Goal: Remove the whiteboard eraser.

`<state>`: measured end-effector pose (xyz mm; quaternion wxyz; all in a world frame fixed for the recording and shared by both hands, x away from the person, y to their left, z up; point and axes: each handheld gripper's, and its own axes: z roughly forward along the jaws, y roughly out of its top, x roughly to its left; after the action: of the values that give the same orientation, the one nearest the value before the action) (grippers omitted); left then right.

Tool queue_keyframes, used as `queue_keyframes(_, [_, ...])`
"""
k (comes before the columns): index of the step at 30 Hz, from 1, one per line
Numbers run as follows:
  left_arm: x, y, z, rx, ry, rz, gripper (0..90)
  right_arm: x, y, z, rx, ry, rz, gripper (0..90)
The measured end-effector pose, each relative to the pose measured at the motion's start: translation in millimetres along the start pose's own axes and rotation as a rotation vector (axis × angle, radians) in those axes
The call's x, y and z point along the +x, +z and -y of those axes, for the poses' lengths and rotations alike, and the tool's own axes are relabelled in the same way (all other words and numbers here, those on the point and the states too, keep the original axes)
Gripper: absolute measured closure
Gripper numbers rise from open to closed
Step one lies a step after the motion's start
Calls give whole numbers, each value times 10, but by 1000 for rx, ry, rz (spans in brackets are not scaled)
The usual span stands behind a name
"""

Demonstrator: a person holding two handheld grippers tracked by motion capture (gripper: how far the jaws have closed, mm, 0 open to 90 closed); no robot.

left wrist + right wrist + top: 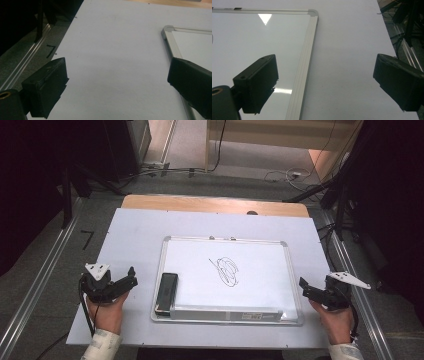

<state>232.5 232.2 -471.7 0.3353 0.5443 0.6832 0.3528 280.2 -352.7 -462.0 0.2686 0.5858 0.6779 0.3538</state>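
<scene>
Looking down, the high view showed an eraser (166,293) lengthwise on the whiteboard (290,285) — nearer the left gripper (131,276) than the right gripper (303,286). Left gripper view: jaws spread, empty, whiteboard corner rightward. Right gripper view: jaws apart — surface (352,62) beneath.

High view overhead, facing forward-down; both gripper views low, close, sharing whiteboard (227,279) frame

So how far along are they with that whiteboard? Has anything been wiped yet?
Nothing looks wiped: the black scribble is intact on the whiteboard. Nothing is in hand; the left gripper and right gripper are open beside the board. The eraser lies untouched at its left edge. Probably everything remains.
</scene>
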Motion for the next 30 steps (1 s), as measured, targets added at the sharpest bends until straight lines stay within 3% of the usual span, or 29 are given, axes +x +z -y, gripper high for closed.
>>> queue_keyframes(18, [-151, 32, 39, 36, 30, 47, 53, -10, 15, 4, 4, 7, 8, 46])
queue_keyframes(30, [-395, 31, 83, 72, 64, 114, 58, -9, 17, 9, 13, 11, 12, 47])
